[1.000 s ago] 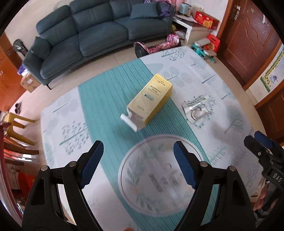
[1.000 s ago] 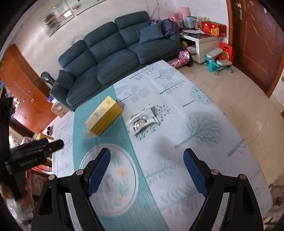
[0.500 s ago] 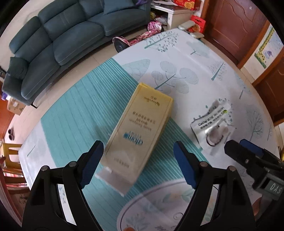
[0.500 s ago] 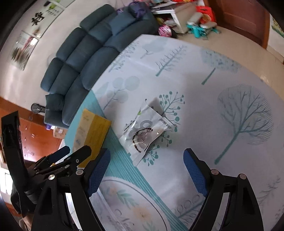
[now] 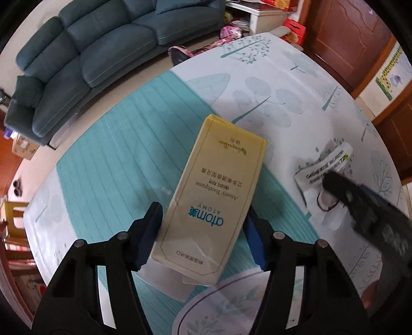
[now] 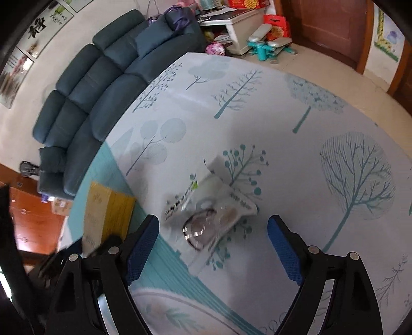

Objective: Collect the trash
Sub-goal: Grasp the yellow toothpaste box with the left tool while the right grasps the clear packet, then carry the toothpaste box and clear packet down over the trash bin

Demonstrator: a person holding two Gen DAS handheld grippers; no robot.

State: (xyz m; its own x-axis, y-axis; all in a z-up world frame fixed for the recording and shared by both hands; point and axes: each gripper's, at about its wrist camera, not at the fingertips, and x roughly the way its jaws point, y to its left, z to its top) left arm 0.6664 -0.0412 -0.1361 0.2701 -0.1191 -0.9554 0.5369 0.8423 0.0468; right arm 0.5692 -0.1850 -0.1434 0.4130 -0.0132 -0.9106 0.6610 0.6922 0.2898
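A yellow toothpaste box (image 5: 219,185) lies on the tablecloth (image 5: 108,165), with its near end between my left gripper's fingers. My left gripper (image 5: 203,226) points down and its jaws are closing; its blue pads flank the box's sides, and I see no firm press. A crumpled clear plastic wrapper (image 6: 213,214) lies to the right of the box, just ahead of my right gripper (image 6: 213,247). That gripper stands open with nothing between its pads. It also shows in the left wrist view as the blurred right gripper (image 5: 360,206), above the wrapper (image 5: 324,165).
The tablecloth (image 6: 296,159) has a teal stripe, tree prints and a round print (image 5: 231,304) near me. Beyond the table's far edge stand a blue sofa (image 5: 97,43), a white cabinet (image 6: 231,23) and wooden doors (image 5: 347,33). Toys lie on the floor.
Both grippers have dropped closer to the table. The left one came over the box and its jaws narrowed around it. The right one moved up to the wrapper, still wide.
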